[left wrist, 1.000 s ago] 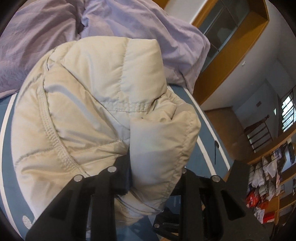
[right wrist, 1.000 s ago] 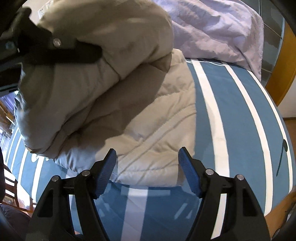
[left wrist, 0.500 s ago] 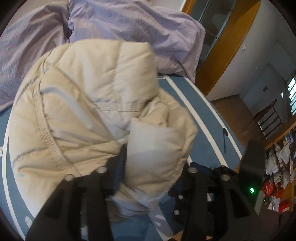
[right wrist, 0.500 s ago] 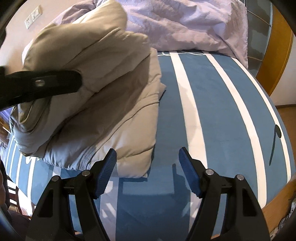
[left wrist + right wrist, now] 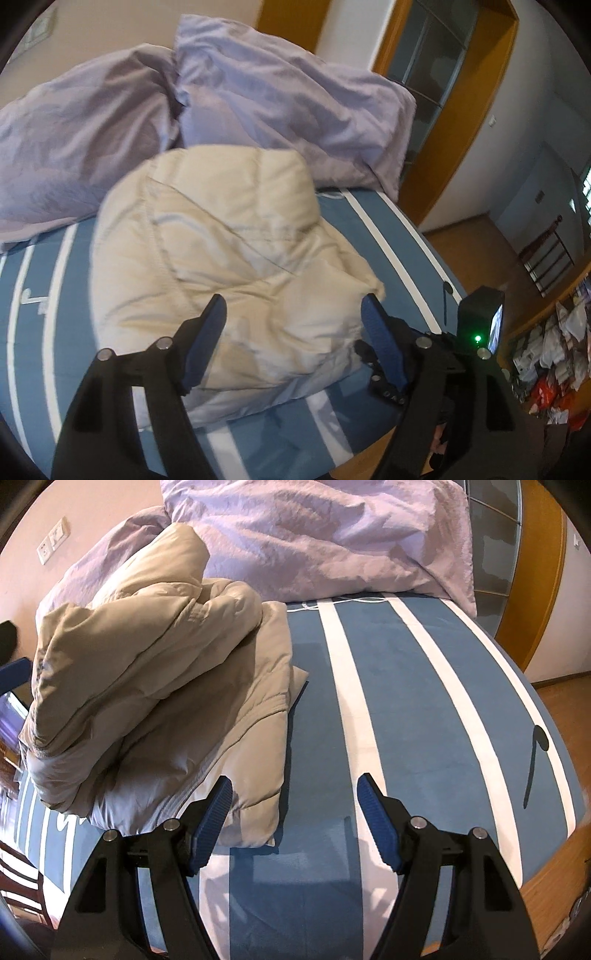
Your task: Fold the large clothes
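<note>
While both grippers hang spread apart, the cream jacket (image 5: 229,258) lies folded in a puffy bundle on the striped blue bed cover (image 5: 406,701).
The left gripper (image 5: 293,332) holds nothing, its blue pads (image 5: 207,339) parted over the jacket's near edge (contact with the cloth is unclear); the right gripper (image 5: 293,816) is equally released above the cover, just beside the jacket's corner. Two lilac pillows (image 5: 280,107) rest behind the bundle.

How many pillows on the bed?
2. One lavender pillow at the head of the bed on the left, the other pillow beside it on the right, both behind the folded jacket. More may be hidden.
</note>
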`<action>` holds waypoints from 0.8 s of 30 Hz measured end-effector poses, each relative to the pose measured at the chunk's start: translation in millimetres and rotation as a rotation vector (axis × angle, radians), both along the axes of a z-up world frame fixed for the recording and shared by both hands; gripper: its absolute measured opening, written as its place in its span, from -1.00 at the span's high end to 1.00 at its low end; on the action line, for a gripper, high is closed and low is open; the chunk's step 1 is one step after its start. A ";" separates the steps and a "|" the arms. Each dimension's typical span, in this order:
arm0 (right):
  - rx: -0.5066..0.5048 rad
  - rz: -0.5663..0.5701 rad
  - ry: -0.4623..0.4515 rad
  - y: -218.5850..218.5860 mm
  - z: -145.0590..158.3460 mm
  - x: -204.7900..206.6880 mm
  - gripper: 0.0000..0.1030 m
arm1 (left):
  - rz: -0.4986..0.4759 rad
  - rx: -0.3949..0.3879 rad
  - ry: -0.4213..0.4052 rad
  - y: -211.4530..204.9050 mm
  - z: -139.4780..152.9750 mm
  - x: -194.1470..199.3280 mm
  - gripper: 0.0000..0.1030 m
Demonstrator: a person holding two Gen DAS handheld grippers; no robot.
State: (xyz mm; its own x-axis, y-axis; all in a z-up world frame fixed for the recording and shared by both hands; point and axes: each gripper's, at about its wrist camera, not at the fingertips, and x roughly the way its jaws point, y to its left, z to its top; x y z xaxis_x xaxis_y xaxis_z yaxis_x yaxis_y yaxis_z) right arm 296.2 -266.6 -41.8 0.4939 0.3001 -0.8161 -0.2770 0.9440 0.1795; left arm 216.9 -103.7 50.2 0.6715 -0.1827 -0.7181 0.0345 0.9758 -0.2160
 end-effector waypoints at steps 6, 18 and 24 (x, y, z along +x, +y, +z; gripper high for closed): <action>-0.009 -0.026 0.003 -4.1 -1.2 -0.4 -0.39 | 0.094 0.028 0.022 29.7 -0.4 0.7 -0.46; -0.034 -0.052 0.030 -21.0 -6.0 1.7 -0.39 | 0.127 0.048 0.116 26.7 -56.2 21.1 -0.44; -0.036 -0.061 0.028 -30.3 -2.9 10.5 -0.39 | 0.115 0.052 0.122 16.1 -71.7 22.8 -0.44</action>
